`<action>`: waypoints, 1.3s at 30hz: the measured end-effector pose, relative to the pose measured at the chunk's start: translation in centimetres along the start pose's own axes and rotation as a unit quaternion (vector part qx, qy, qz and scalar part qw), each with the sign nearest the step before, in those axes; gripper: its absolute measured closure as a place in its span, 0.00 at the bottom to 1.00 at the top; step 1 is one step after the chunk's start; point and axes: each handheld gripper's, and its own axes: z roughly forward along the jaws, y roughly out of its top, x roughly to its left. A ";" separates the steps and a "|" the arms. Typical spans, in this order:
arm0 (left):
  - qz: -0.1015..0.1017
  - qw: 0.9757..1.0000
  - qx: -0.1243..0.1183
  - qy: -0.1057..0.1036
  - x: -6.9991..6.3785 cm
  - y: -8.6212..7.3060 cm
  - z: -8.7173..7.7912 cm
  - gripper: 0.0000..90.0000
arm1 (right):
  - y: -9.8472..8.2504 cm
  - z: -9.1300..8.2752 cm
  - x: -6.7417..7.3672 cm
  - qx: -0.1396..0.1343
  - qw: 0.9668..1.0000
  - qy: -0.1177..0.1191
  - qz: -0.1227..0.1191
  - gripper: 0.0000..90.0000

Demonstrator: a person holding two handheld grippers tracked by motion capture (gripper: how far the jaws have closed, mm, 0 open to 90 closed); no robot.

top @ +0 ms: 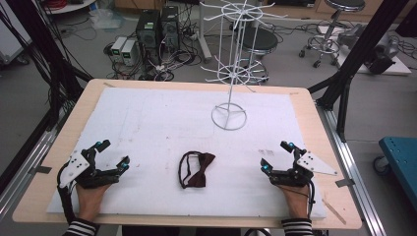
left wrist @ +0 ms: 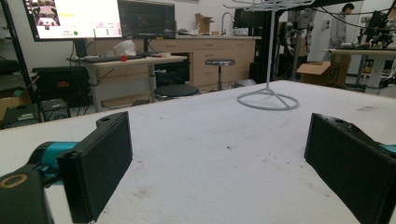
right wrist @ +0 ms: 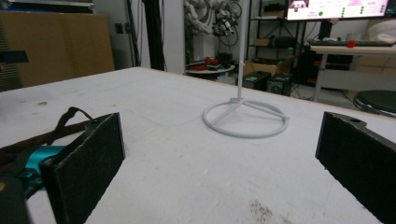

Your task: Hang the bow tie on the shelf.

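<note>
Here my two tongs rest low on the white mat that covers most of the pale wooden table, one at each near corner. My left gripper sits with its jaws spread wide and nothing between them; in the left gripper view the two black pads frame only bare, faintly stained mat. My right gripper is likewise released, jaws well apart and holding nothing.

Between them, near the front edge of the mat, lies the dark bow tie with its thin strap looped out on its left side. It touches neither gripper; in the right gripper view a bit of its strap peeks out behind my left-hand pad.

Farther back on the mat stands the white wire rack, its ring base flat on the surface and its spoked tiers rising on a thin pole.

Beyond the table the grey floor carries computer towers amid tangled cables, round stools and black frame struts. The left gripper view looks toward monitors on a desk and wooden cabinets; a person stands far off at the right.
</note>
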 end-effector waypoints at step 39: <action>-0.005 1.000 -0.001 0.000 0.0 0.0 0.0 0.09 | 9.5 7.3 1.2 0.131 0.967 0.187 -0.110 0.01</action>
